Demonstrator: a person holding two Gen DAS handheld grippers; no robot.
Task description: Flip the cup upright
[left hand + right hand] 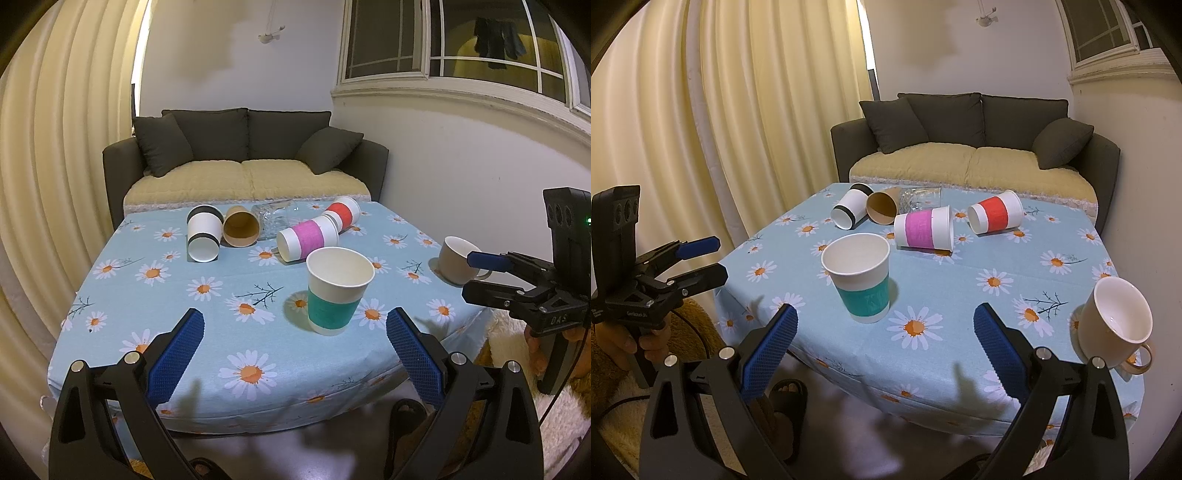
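Teal-banded cup (pixel 338 291) upright, pink-banded cup (pixel 306 242) on side, both grippers empty

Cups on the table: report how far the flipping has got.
Done: the teal-band cup and white mug stand upright. In hand: nothing; both tongs, left and right, are open. Left: black-band, brown, pink, red cups and the glass lie sideways.

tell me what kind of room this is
Most likely a home living room: a dark sofa with cushions stands behind the table under a daisy-print cloth, with cream curtains and a window nearby.
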